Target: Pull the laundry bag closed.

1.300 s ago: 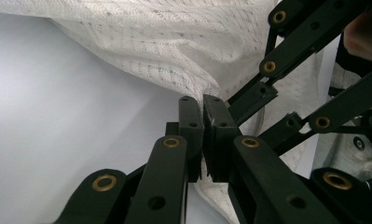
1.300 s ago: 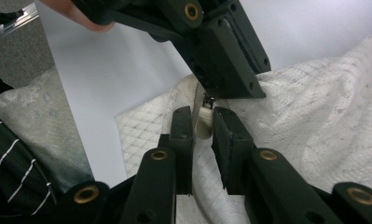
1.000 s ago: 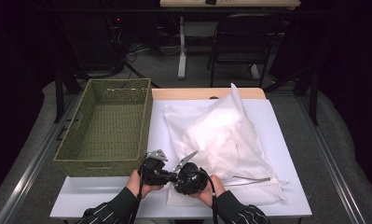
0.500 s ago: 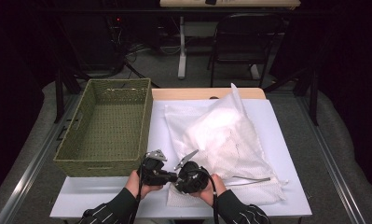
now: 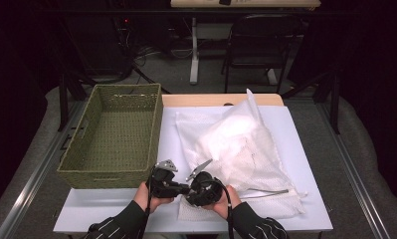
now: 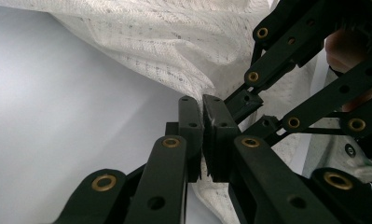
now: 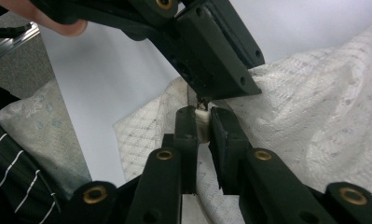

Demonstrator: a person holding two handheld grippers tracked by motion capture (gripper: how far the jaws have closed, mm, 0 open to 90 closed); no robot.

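Nothing has shifted vs. the frames a sec ago: left gripper point(image 5: 178, 188) & right gripper point(image 5: 192, 190) are held tip to tip, each clenched on the same near-left corner of the mesh laundry bag point(image 5: 241, 149), so the job looks paused w/ the corner pinched, maybe at its zip. The bag lies stuffed on the white board point(image 5: 305, 149), right of centre. Wicker basket point(image 5: 114, 130) at the board's left edge is seen empty.

Nothing appears to have shifted: both tools point(image 5: 188, 186) stay clamped on the mesh bag point(image 5: 236, 149).
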